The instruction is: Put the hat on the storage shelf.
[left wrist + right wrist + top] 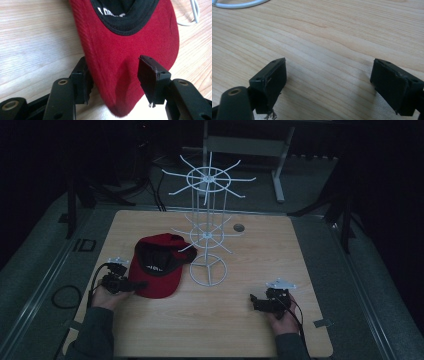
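Left gripper (113, 82): jaws parted astride red cap (130, 62) brim; clamp squarely. Right gripper (329, 87): released, over desk (337, 37).

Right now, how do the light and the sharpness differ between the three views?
High view: dim, dark surroundings, cap and rack readable. Left gripper view: bright, brim tip blown out and soft between the fingers. Right gripper view: bright, wood grain sharp.

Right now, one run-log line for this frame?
left gripper: open, jaws astride red cap brim | right gripper: open, over bare table | wire rack: upright behind cap
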A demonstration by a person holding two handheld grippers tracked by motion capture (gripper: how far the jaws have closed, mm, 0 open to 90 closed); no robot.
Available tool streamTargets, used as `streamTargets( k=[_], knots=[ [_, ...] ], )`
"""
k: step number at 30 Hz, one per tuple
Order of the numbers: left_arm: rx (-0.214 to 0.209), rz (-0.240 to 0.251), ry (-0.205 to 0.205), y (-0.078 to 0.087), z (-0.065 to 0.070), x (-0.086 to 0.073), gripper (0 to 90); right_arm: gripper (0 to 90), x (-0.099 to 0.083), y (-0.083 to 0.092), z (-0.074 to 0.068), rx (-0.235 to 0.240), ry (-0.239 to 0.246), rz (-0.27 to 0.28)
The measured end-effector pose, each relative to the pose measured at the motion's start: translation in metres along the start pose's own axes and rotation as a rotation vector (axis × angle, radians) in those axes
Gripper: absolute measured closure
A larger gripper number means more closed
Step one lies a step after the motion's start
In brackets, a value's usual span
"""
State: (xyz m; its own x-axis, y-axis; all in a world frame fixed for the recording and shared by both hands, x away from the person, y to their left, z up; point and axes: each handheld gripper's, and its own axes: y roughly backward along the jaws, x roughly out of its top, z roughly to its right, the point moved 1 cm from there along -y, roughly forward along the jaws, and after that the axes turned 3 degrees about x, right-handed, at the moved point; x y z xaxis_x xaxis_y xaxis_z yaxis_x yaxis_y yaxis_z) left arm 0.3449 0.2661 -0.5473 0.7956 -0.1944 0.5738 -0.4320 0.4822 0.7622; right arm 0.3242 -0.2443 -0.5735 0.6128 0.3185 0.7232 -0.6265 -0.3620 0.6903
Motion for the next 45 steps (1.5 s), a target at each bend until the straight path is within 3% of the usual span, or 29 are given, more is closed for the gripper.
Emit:
streamTargets(
  k=[6, 10, 15, 21, 25, 31, 37, 45],
  knots=[
    [-0.018, -0.022, 0.0, -0.008, -0.001, 0.002, 53.5, 13.4, 0.0, 0.0, 0.0, 0.0, 0.0, 0.0],
    [-0.066, -0.053, -0.009, -0.011, 0.005, 0.002, 62.1, 13.4, 0.0, 0.0, 0.0, 0.0, 0.0, 0.0],
    [-0.165, -0.058, -0.02, -0.013, 0.014, 0.001, 71.2, 13.4, 0.0, 0.0, 0.0, 0.0, 0.0, 0.0],
    [-0.208, -0.05, 0.01, -0.012, 0.022, 0.001, 77.9, 13.4, 0.0, 0.0, 0.0, 0.0, -0.001, 0.0],
    [-0.208, -0.007, 0.039, -0.008, 0.025, 0.0, 83.0, 13.4, 0.0, 0.0, 0.0, 0.0, 0.0, 0.0],
    [-0.163, 0.017, 0.003, -0.003, 0.034, 0.003, 85.3, 13.4, 0.0, 0.0, 0.0, 0.0, -0.001, 0.0],
    [-0.146, 0.048, 0.014, 0.002, 0.033, 0.004, 85.4, 13.4, 0.0, 0.0, 0.0, 0.0, 0.0, 0.0],
    [-0.112, 0.086, -0.008, 0.013, 0.034, 0.008, 85.4, 13.4, 0.0, 0.0, 0.0, 0.0, 0.0, 0.0]
  ],
)
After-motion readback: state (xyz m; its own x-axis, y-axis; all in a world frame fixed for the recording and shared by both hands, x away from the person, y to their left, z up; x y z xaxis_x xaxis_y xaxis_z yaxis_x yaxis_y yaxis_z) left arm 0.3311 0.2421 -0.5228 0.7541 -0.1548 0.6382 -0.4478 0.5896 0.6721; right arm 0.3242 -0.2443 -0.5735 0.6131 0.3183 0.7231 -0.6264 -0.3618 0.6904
